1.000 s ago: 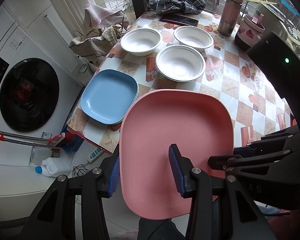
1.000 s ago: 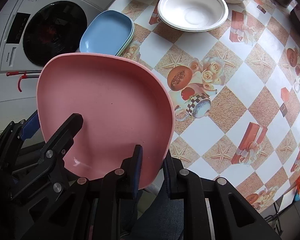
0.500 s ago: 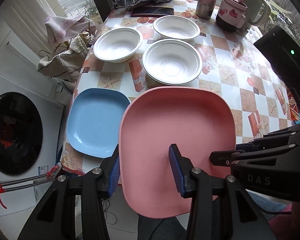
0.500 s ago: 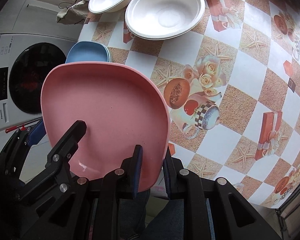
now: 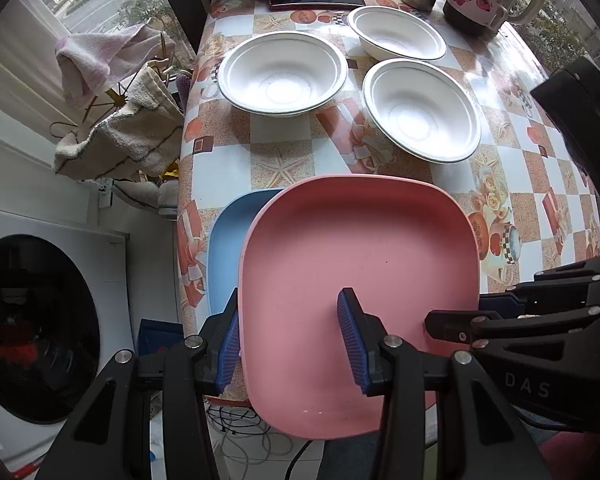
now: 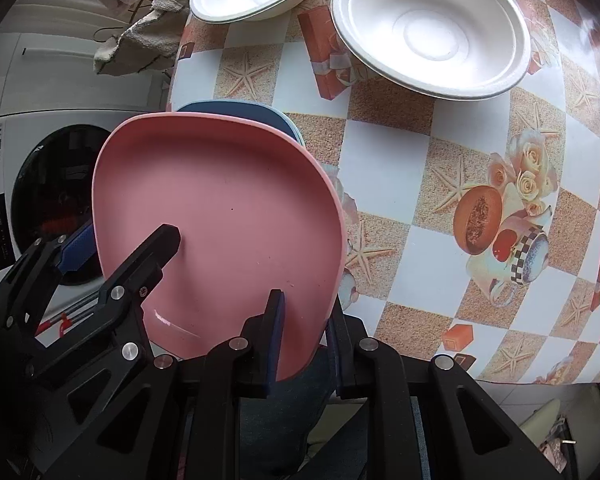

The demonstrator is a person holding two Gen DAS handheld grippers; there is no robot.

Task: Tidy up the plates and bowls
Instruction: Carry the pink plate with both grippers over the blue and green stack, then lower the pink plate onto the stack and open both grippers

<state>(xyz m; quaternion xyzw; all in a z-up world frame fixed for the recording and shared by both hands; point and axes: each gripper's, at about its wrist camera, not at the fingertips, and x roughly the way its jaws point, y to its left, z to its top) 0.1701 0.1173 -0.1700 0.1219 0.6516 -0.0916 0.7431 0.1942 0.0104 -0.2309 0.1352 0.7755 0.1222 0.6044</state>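
A: Left gripper [image 5: 288, 340] points straight down, jaws clamped across the left rim of the pink plate [image 5: 356, 264], one blue pad outside the edge, the other on the plate's inner face.

B: And the right gripper [image 6: 304, 336]?

A: Angled steeply down, jaws pinched narrow on the plate's right edge, one finger on each side of the rim.

B: So both hold the same plate?

A: Yes. From the right wrist view, the left gripper's black fingers [image 6: 156, 252] reach in across the plate.
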